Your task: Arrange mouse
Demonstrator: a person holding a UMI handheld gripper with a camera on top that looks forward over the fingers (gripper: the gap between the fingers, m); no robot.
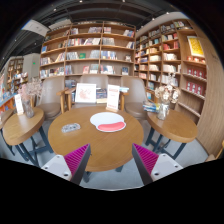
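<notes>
A small grey mouse point(71, 128) lies on the round wooden table point(100, 148), left of a round white-and-pink mouse pad point(108, 122). My gripper point(112, 160) hangs in front of the table's near edge, well short of the mouse. Its fingers point(76, 158) with magenta pads stand wide apart with nothing between them.
Two smaller round tables stand at either side, one left point(20, 125) and one right point(176, 122), each with a vase. Wooden chairs point(66, 100) and standing cards point(86, 93) are behind the main table. Bookshelves point(95, 55) line the back and right walls.
</notes>
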